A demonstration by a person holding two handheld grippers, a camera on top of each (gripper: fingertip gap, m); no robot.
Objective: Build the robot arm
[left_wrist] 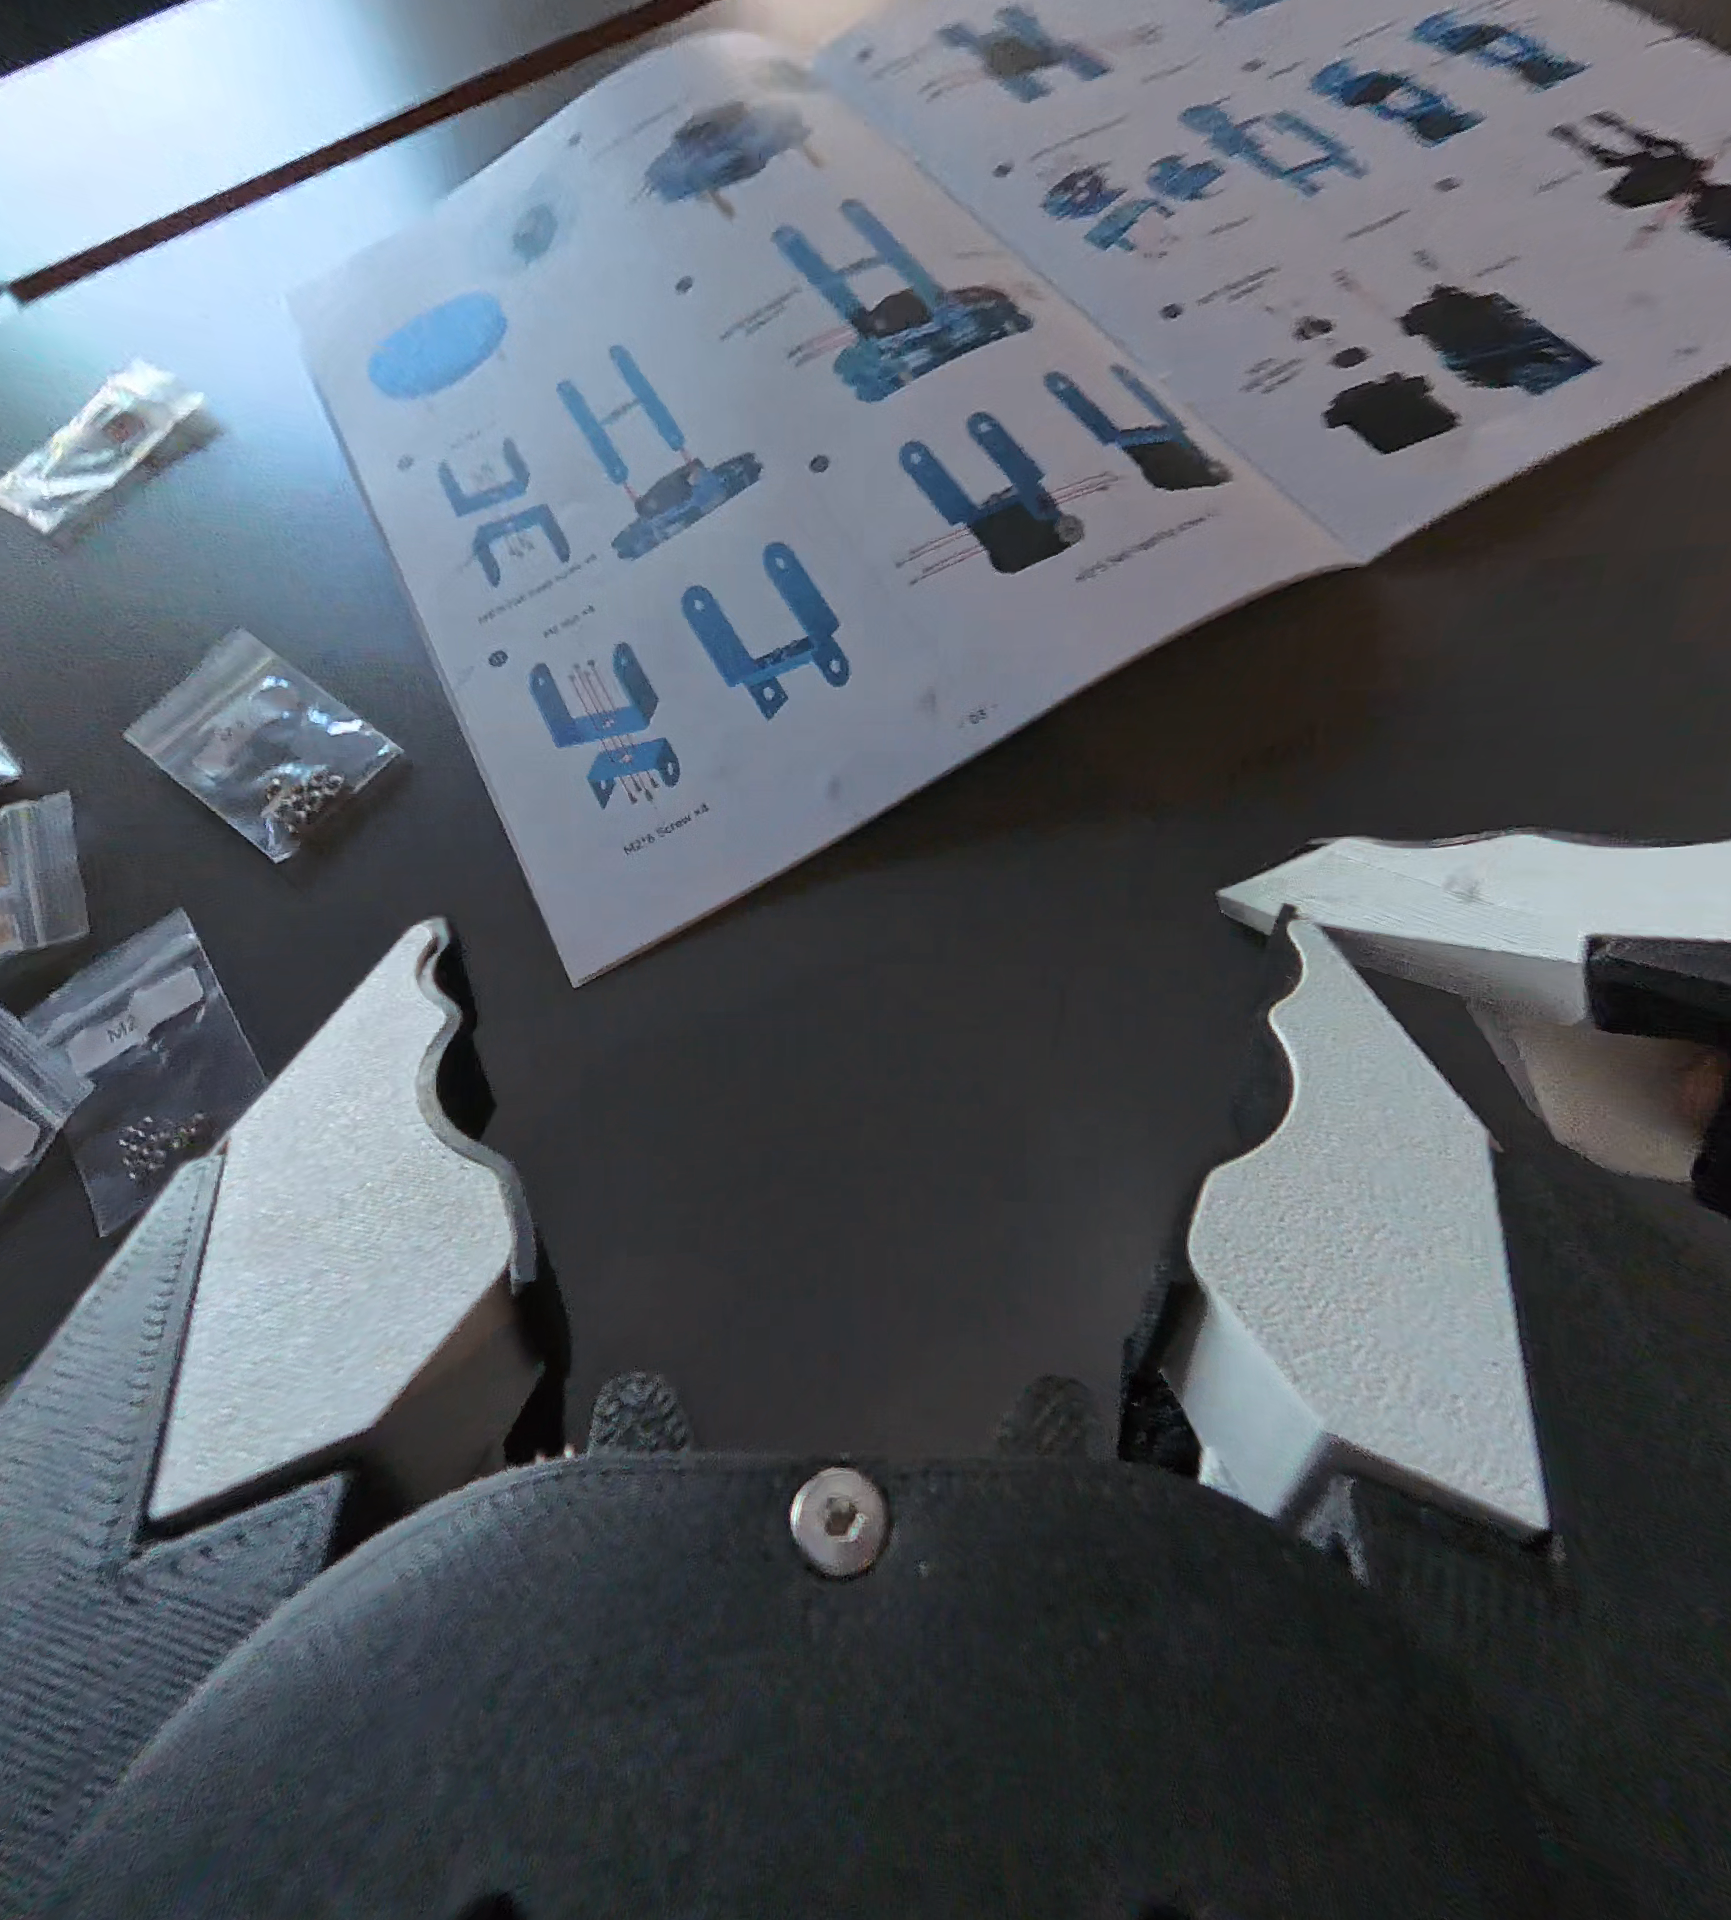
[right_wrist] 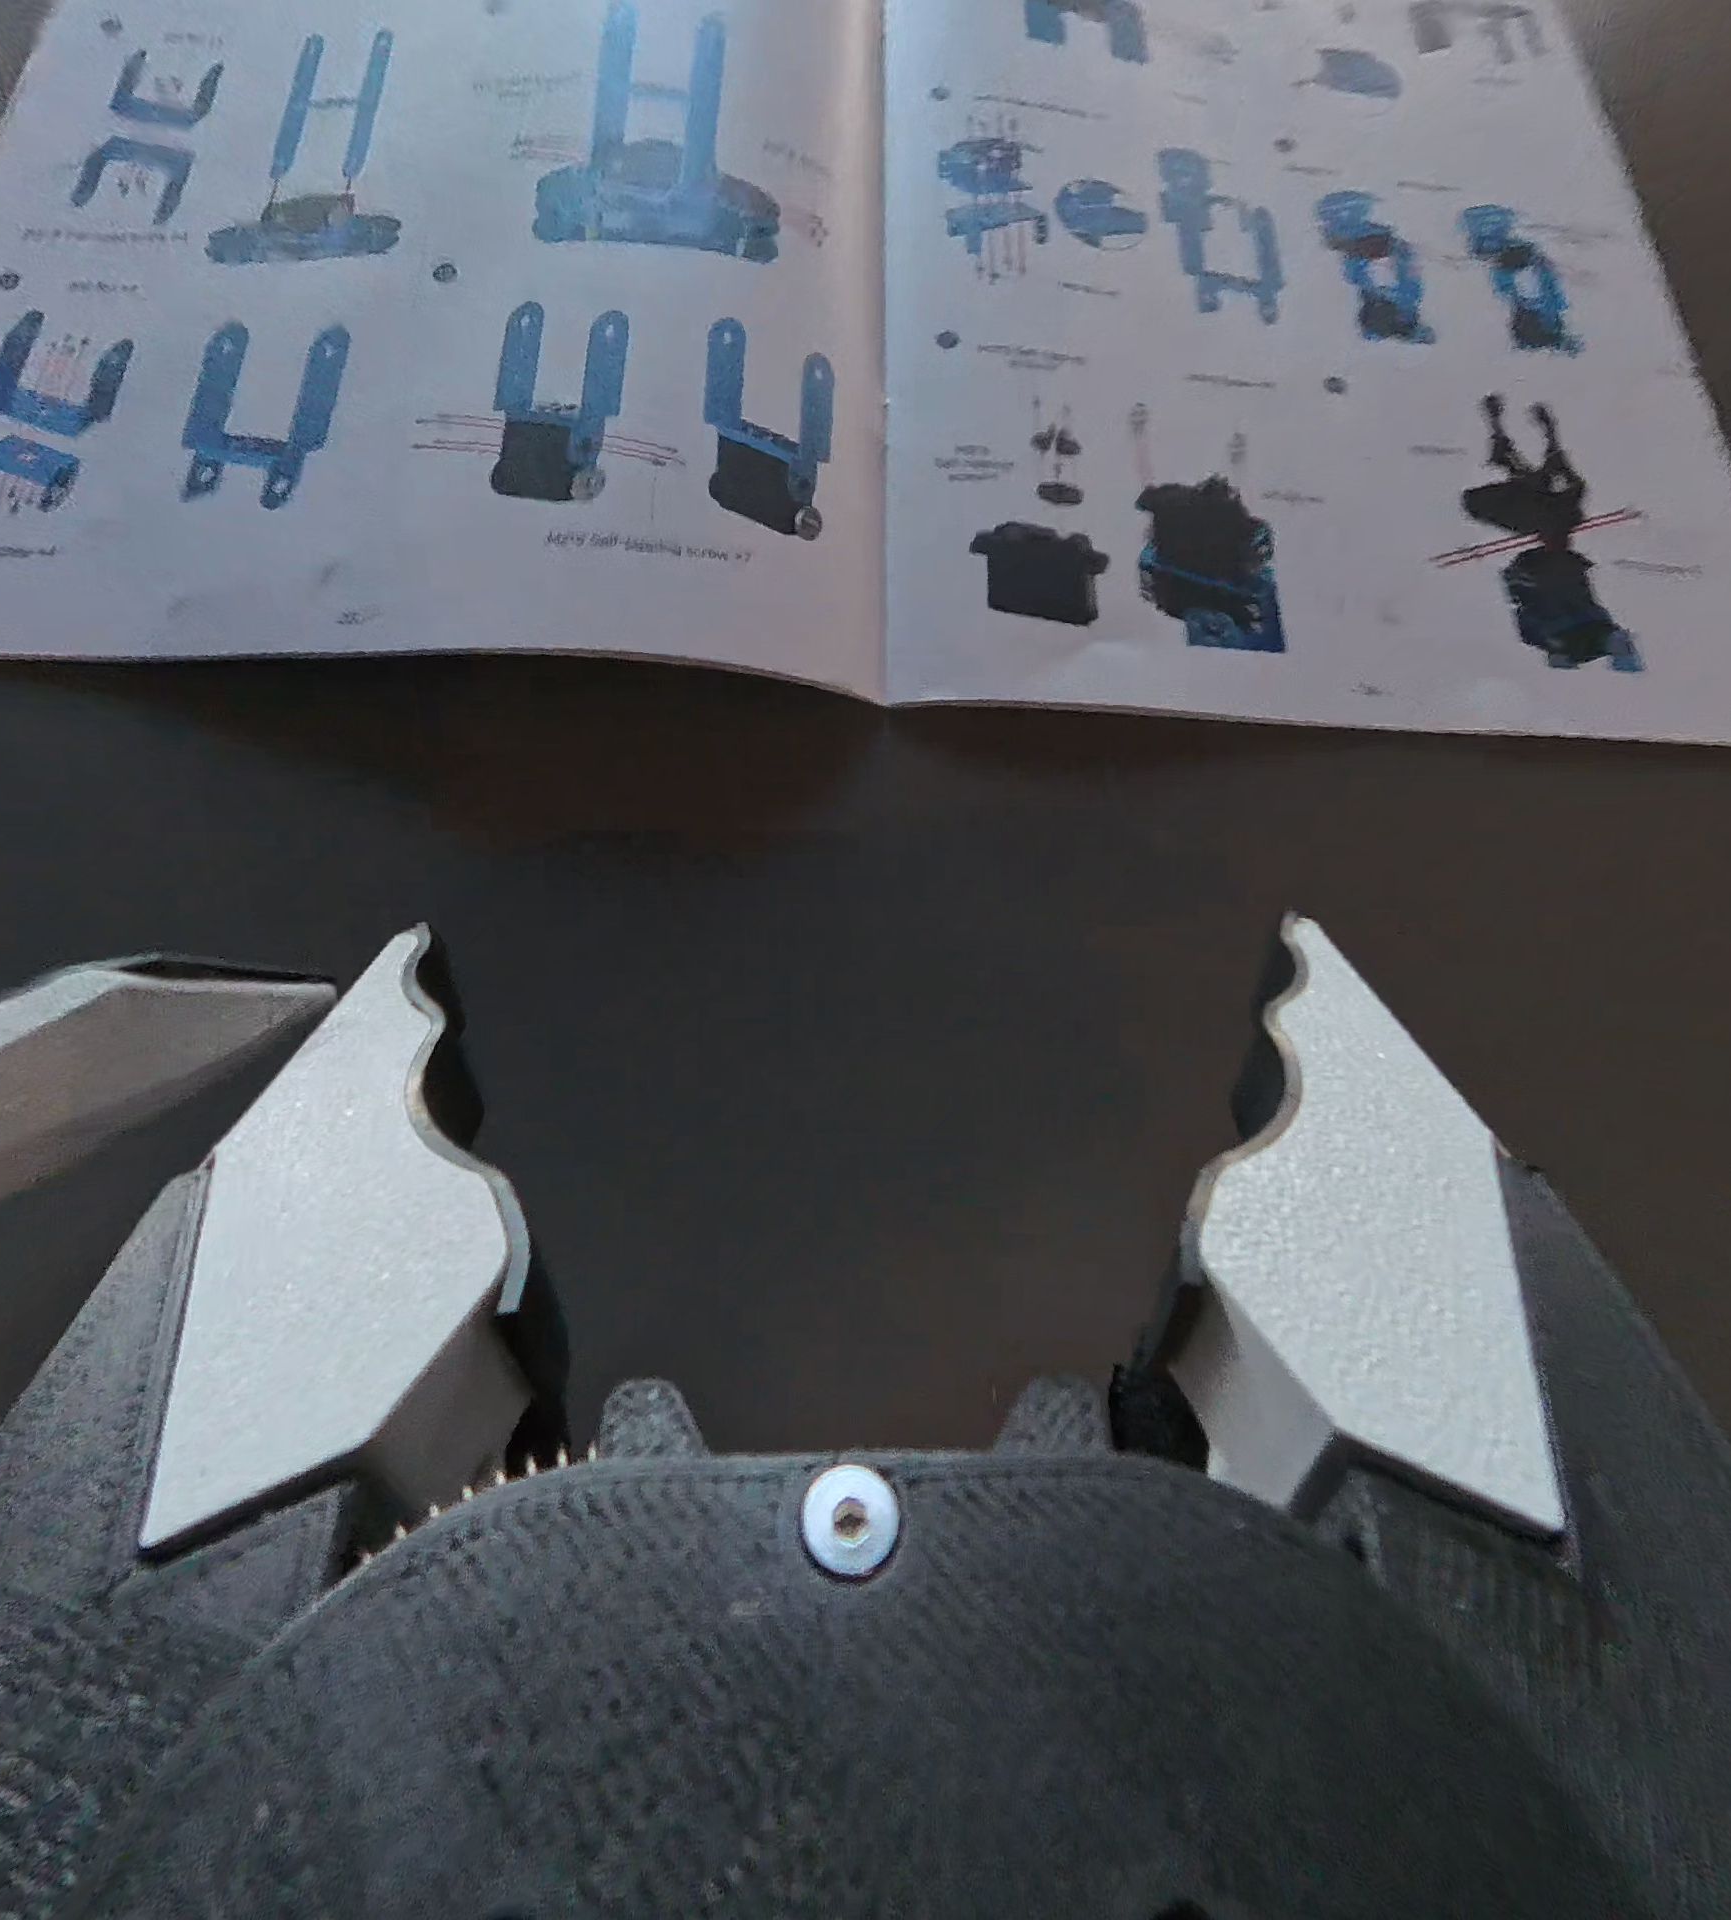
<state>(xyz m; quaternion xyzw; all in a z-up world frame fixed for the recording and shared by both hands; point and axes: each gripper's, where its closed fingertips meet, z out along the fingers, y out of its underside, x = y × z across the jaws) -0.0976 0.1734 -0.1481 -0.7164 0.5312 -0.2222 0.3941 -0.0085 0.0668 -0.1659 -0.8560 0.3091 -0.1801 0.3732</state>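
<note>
My left gripper (left_wrist: 866, 935) is open and empty, low over the dark table (left_wrist: 840, 1143), just short of the near edge of an open instruction booklet (left_wrist: 840, 436) with blue and black assembly drawings. My right gripper (right_wrist: 861, 935) is open and empty too, facing the same booklet (right_wrist: 632, 364) from the front. The two grippers are side by side: the right one's white finger (left_wrist: 1463, 914) shows at the right of the left wrist view, and the left one's finger (right_wrist: 92, 1039) shows at the left of the right wrist view.
Several small clear zip bags of screws and nuts (left_wrist: 263, 743) lie on the table to the left of the booklet, with more (left_wrist: 144, 1070) beside my left finger. A pale panel and a brown strip (left_wrist: 217, 197) run along the table's far left.
</note>
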